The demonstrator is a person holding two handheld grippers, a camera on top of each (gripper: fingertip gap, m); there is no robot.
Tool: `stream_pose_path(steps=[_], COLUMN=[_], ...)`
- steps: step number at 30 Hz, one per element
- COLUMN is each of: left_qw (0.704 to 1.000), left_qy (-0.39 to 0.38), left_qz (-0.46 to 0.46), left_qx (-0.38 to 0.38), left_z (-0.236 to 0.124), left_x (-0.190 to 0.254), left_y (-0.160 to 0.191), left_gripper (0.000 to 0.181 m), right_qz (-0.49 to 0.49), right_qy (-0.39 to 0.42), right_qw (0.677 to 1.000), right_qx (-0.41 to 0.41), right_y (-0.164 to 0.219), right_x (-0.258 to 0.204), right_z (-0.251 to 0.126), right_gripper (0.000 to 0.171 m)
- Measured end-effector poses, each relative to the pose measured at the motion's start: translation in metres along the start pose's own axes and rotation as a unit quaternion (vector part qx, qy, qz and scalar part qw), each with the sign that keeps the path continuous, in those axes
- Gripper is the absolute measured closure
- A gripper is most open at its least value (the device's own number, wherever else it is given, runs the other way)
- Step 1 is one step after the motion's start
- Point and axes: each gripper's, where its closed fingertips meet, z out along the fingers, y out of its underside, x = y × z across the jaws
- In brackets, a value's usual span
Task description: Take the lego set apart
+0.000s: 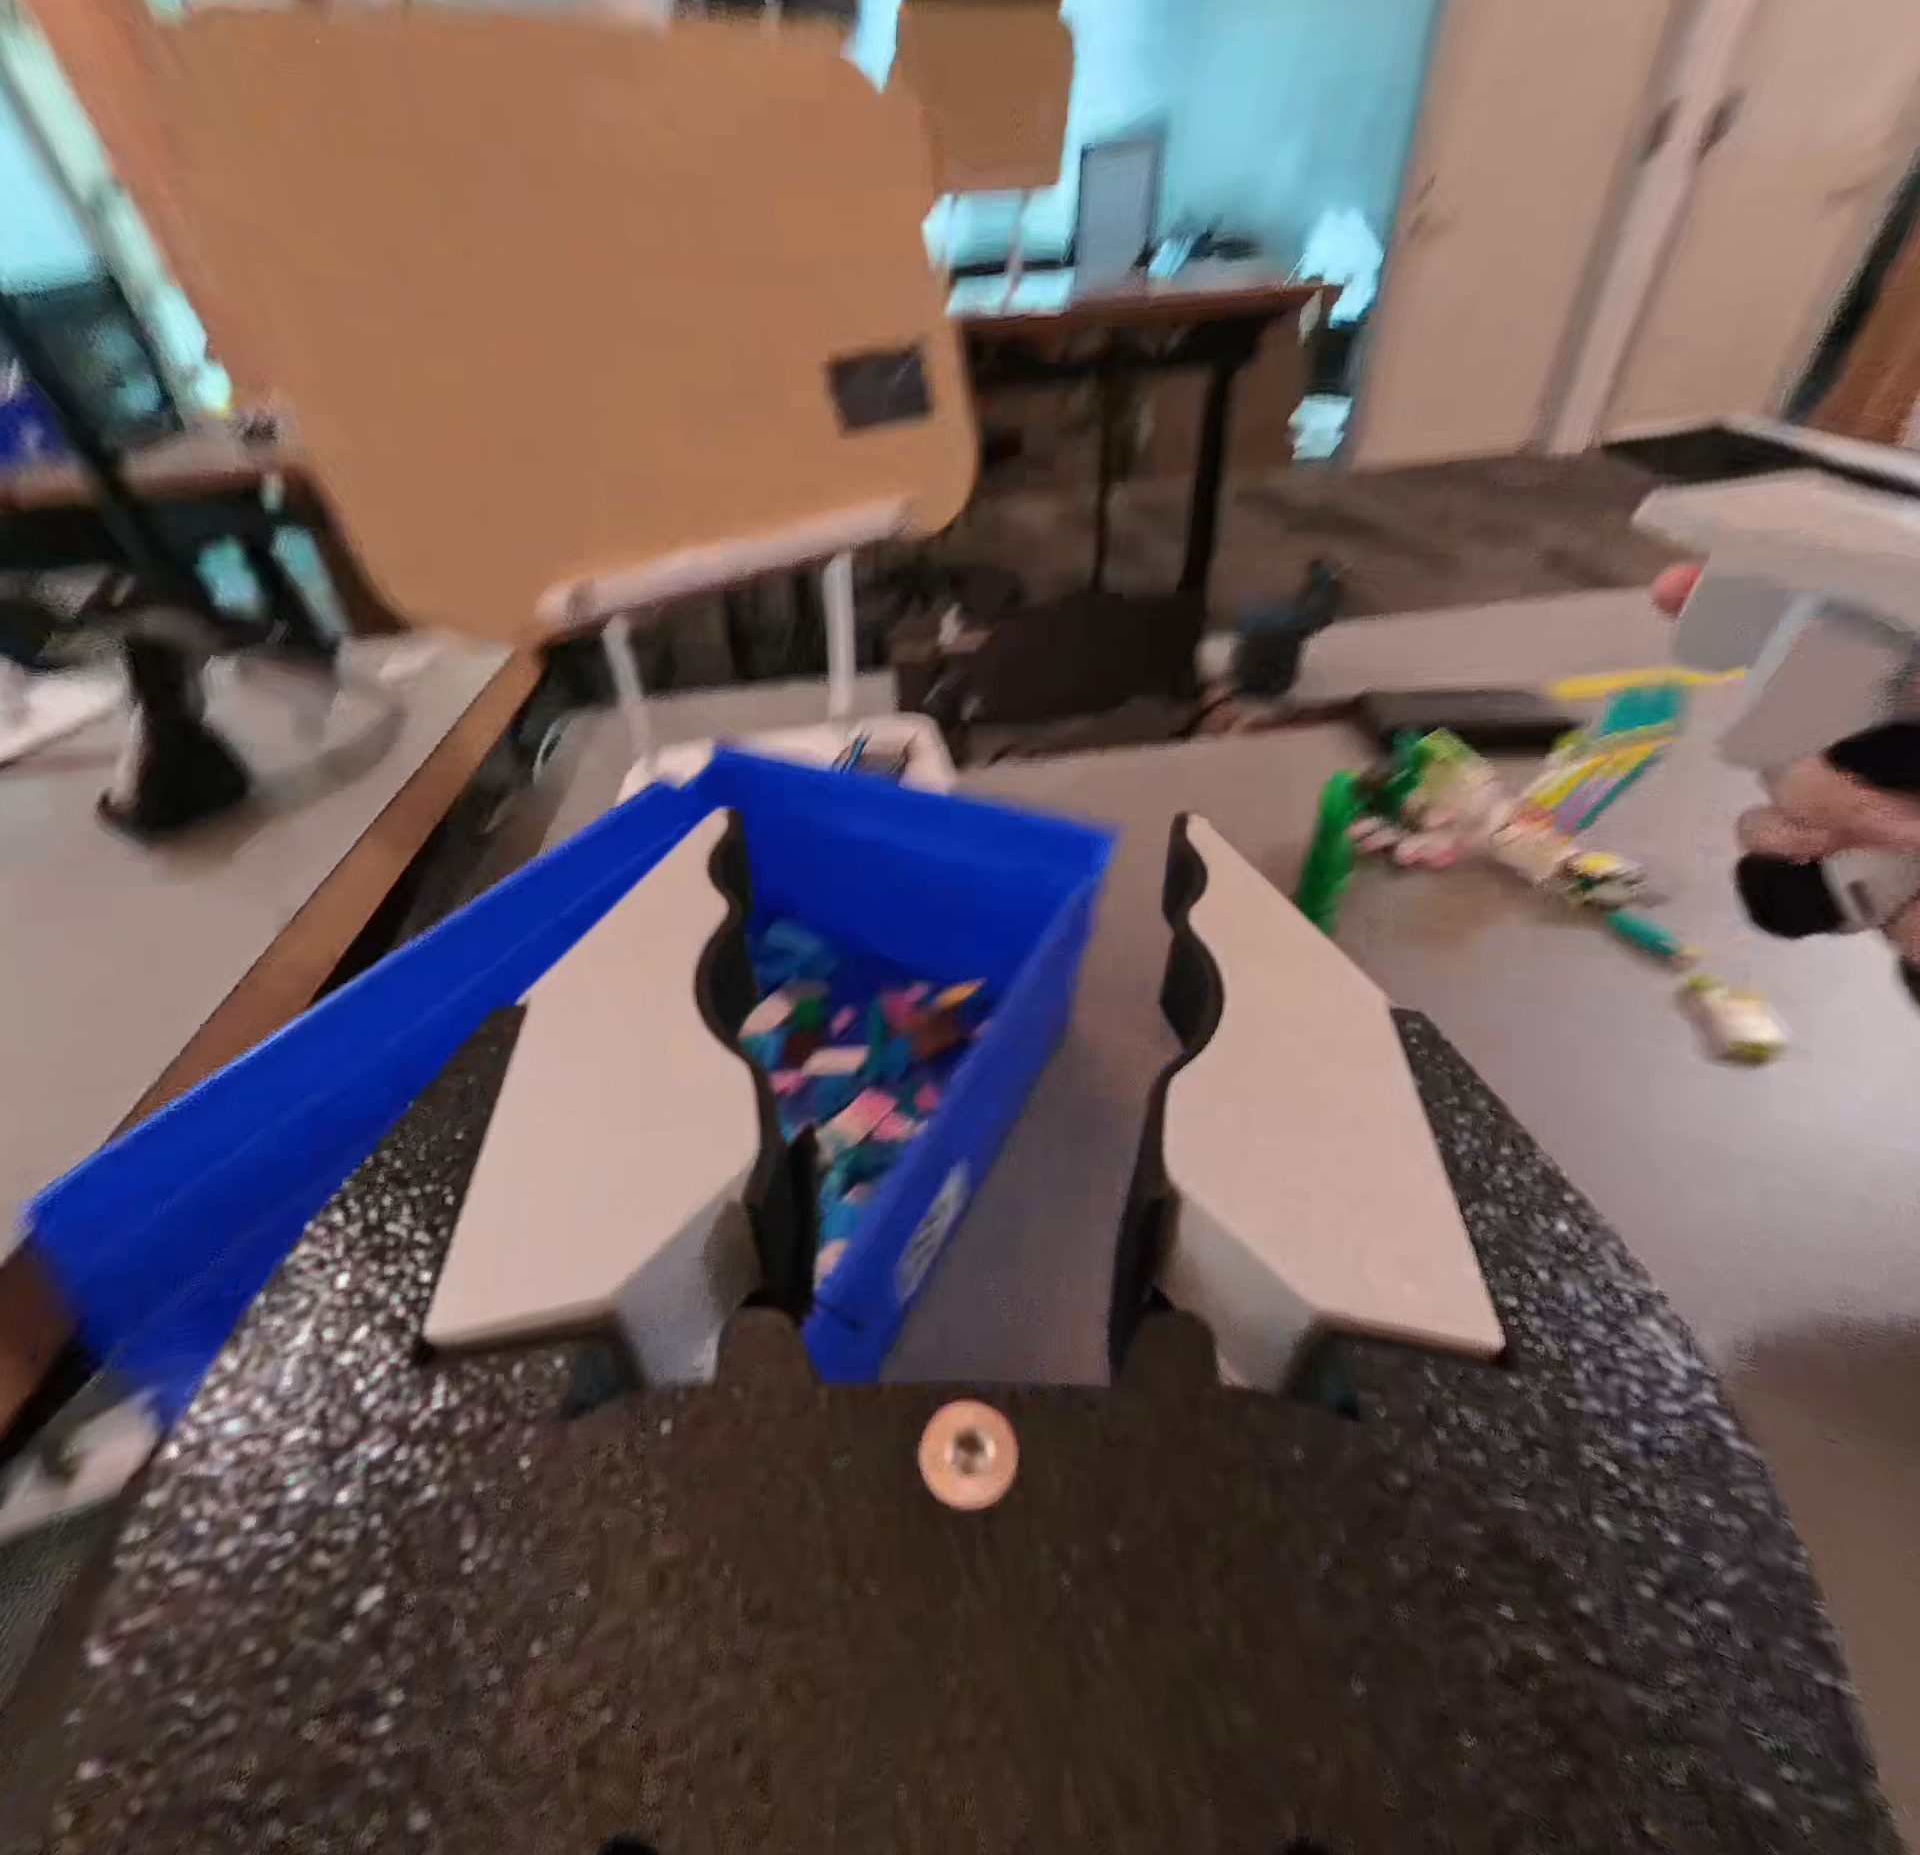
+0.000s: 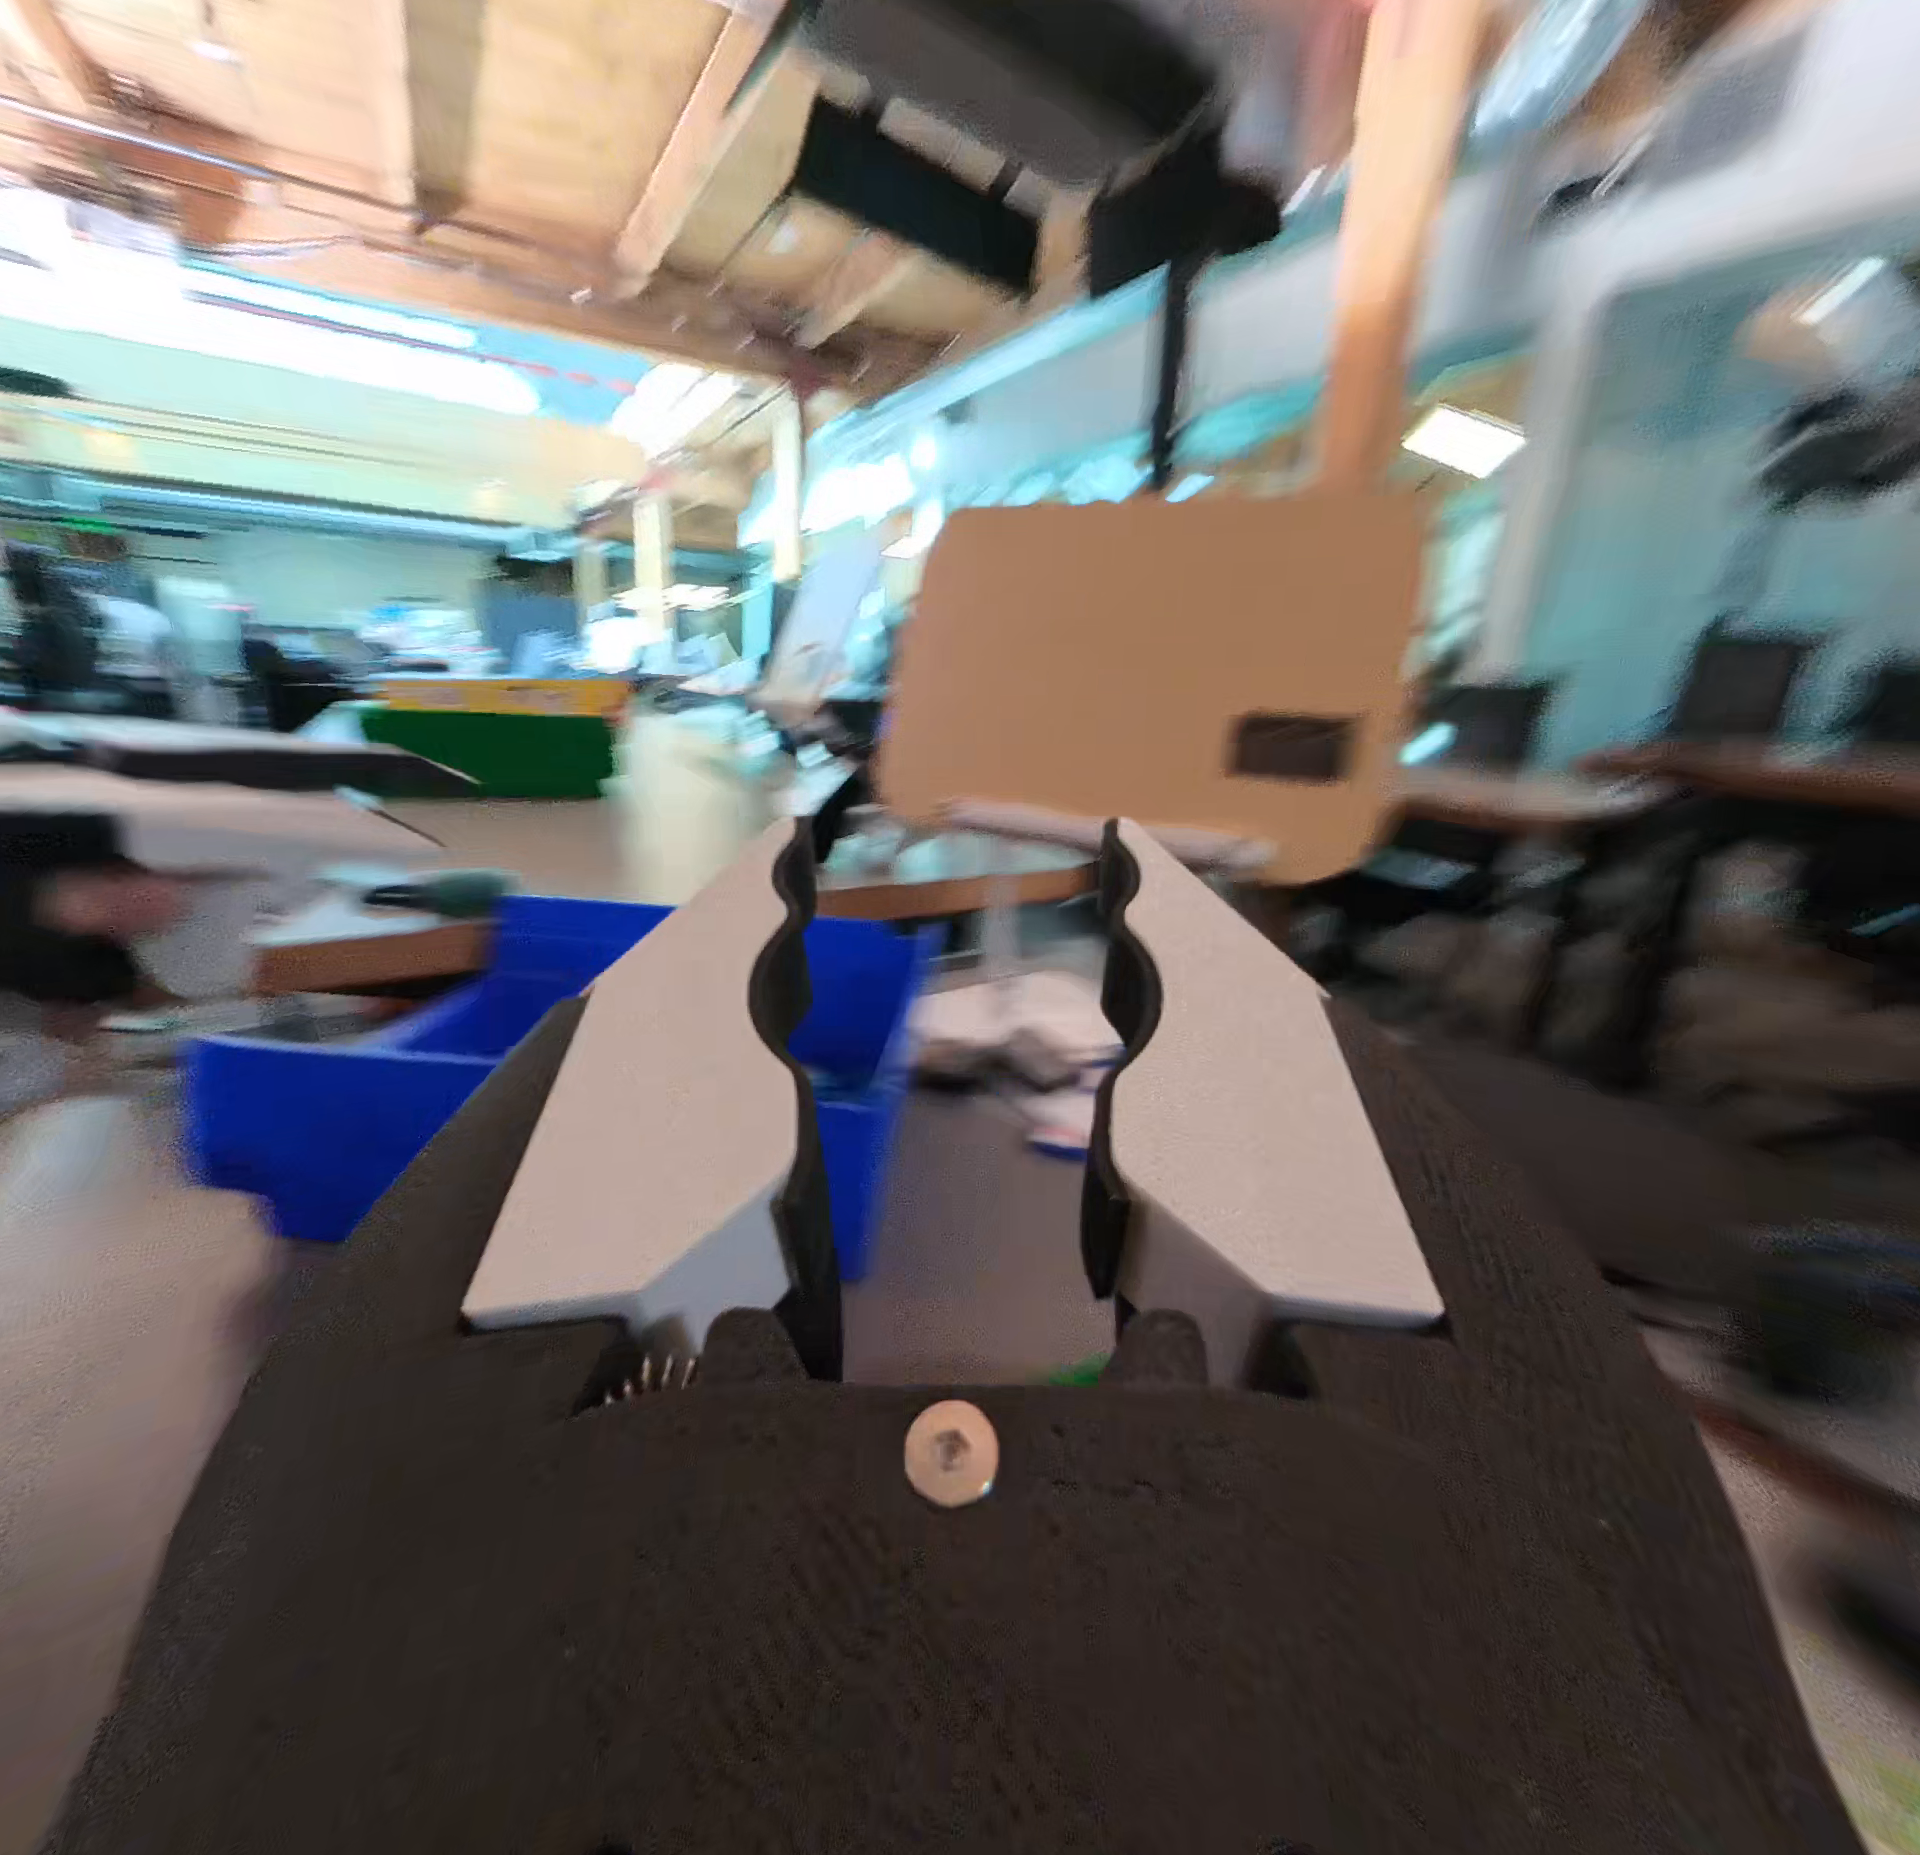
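My left gripper [image 1: 951, 849] is open and empty, held over the near right corner of a blue bin [image 1: 914, 860] that holds several loose coloured lego pieces [image 1: 873, 1036]. The lego set [image 1: 1496, 818], green, yellow, teal and pink, lies on the grey table to the right, with a small loose piece [image 1: 1735, 1021] nearer. The other gripper [image 1: 1787, 662], with a hand on it, shows at the right edge. My right gripper [image 2: 951, 849] is open and empty, raised and pointing across the room above the blue bin [image 2: 343, 1109]. Both views are blurred.
The grey table [image 1: 1558, 1130] has a brown wooden edge [image 1: 343, 901] left of the bin. A white stand [image 1: 727, 600] rises behind the bin. Chairs and desks stand beyond [image 2: 1662, 818].
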Motion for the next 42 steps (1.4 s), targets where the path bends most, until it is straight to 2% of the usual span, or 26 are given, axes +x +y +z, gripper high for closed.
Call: stream_pose_path(steps=[3, 5, 6, 7, 8, 9, 11, 13, 15, 16, 19, 25, 30, 36, 42], left_qw=[0.992, 0.981, 0.975, 0.968, 0.966, 0.969, 0.981, 0.982, 0.979, 0.972, 0.962, 0.953, 0.949, 0.973, 0.974], left_qy=[0.037, 0.049, 0.044, 0.036, 0.017, 0.000, -0.013, -0.009, 0.008, -0.010, -0.017, -0.040, -0.020, 0.070, 0.128], left_qz=[0.043, 0.113, 0.156, 0.199, 0.223, 0.221, 0.160, 0.119, 0.154, 0.177, 0.215, 0.260, 0.273, 0.196, 0.178], left_qx=[0.114, 0.151, 0.152, 0.147, 0.133, 0.110, 0.110, 0.143, 0.136, 0.156, 0.165, 0.152, 0.155, 0.101, 0.056], left_z=[0.006, 0.023, 0.039, 0.058, 0.079, 0.097, 0.120, 0.126, 0.129, 0.124, 0.117, 0.120, 0.119, 0.119, 0.139], left_x=[0.076, 0.128, 0.150, 0.168, 0.181, 0.189, 0.206, 0.224, 0.237, 0.234, 0.234, 0.234, 0.245, 0.272, 0.292], left_y=[-0.017, -0.012, -0.004, 0.005, 0.016, 0.028, 0.044, 0.052, 0.054, 0.047, 0.051, 0.055, 0.056, 0.074, 0.088], left_gripper=[0.104, 0.104, 0.097, 0.082, 0.055, 0.040, 0.022, 0.022, 0.022, 0.022, 0.022, 0.021, 0.022, 0.022, 0.024], right_qz=[-0.150, -0.231, -0.259, -0.282, -0.302, -0.308, -0.288, -0.282, -0.258, -0.249, -0.272, -0.264, -0.219, -0.228, -0.220], right_qy=[0.121, 0.179, 0.196, 0.207, 0.211, 0.209, 0.212, 0.211, 0.209, 0.210, 0.214, 0.230, 0.226, 0.222, 0.195], right_qw=[0.979, 0.956, 0.946, 0.936, 0.929, 0.927, 0.934, 0.936, 0.941, 0.942, 0.934, 0.933, 0.943, 0.942, 0.948], right_qx=[0.065, 0.024, -0.008, -0.031, -0.039, -0.039, -0.021, -0.019, -0.065, -0.082, -0.091, -0.082, -0.107, -0.104, -0.119], right_y=[-0.012, 0.001, 0.012, 0.022, 0.029, 0.030, 0.019, 0.025, 0.048, 0.054, 0.057, 0.050, 0.064, 0.064, 0.077], right_x=[0.064, 0.099, 0.113, 0.123, 0.129, 0.133, 0.141, 0.147, 0.154, 0.156, 0.156, 0.164, 0.173, 0.170, 0.164], right_z=[-0.105, -0.158, -0.179, -0.197, -0.212, -0.220, -0.222, -0.220, -0.212, -0.208, -0.206, -0.213, -0.214, -0.213, -0.199], right_gripper=[0.122, 0.121, 0.120, 0.117, 0.117, 0.116, 0.100, 0.079, 0.039, 0.028, 0.019, 0.035, 0.036, 0.043, 0.050])
